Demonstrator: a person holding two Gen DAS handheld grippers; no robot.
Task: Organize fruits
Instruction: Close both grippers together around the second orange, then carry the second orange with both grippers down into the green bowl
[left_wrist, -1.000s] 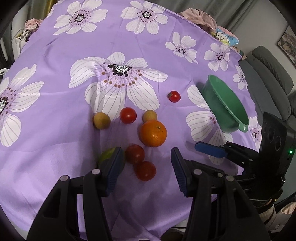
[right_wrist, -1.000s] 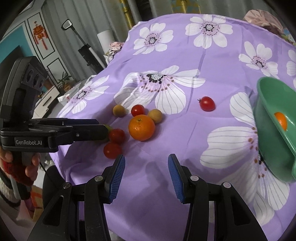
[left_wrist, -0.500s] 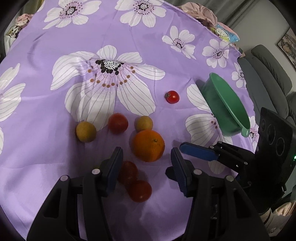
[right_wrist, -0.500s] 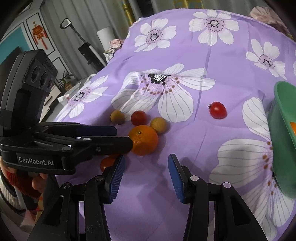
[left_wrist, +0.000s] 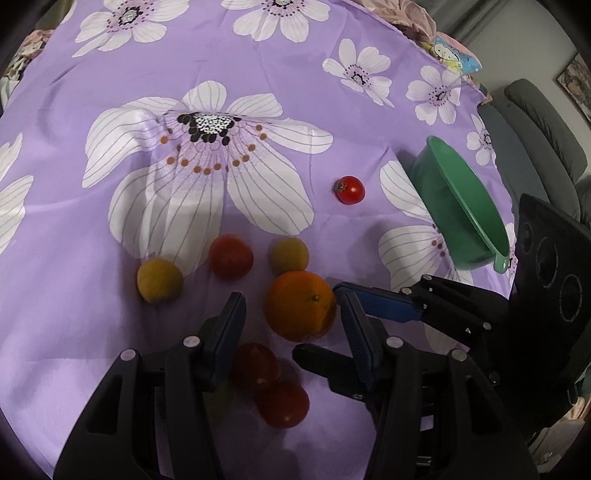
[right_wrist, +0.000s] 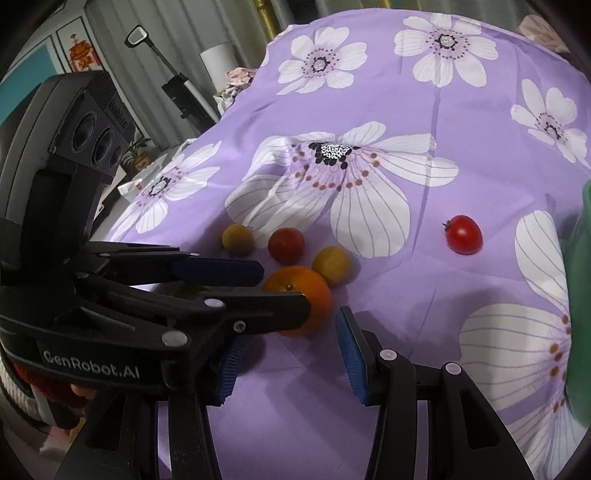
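A large orange (left_wrist: 300, 311) lies on the purple flowered cloth between the open jaws of my left gripper (left_wrist: 291, 325); it also shows in the right wrist view (right_wrist: 306, 295). Two red tomatoes (left_wrist: 258, 365) (left_wrist: 283, 404) lie under the left gripper. Beyond are two yellow fruits (left_wrist: 159, 280) (left_wrist: 289, 255) and a red tomato (left_wrist: 231, 256). A small red tomato (left_wrist: 349, 189) lies apart, toward the green bowl (left_wrist: 461, 206). My right gripper (right_wrist: 290, 358) is open and empty, close to the orange from the right; the left gripper crosses in front of it.
The green bowl's wall (right_wrist: 580, 295) fills the right edge of the right wrist view. A grey sofa (left_wrist: 535, 136) stands beyond the table's right edge. A vacuum (right_wrist: 177, 88) and clutter stand past the table's far left.
My left gripper moved forward so the orange now sits between its jaws. My right gripper moved left toward the orange, and the bowl slid to the frame's edge.
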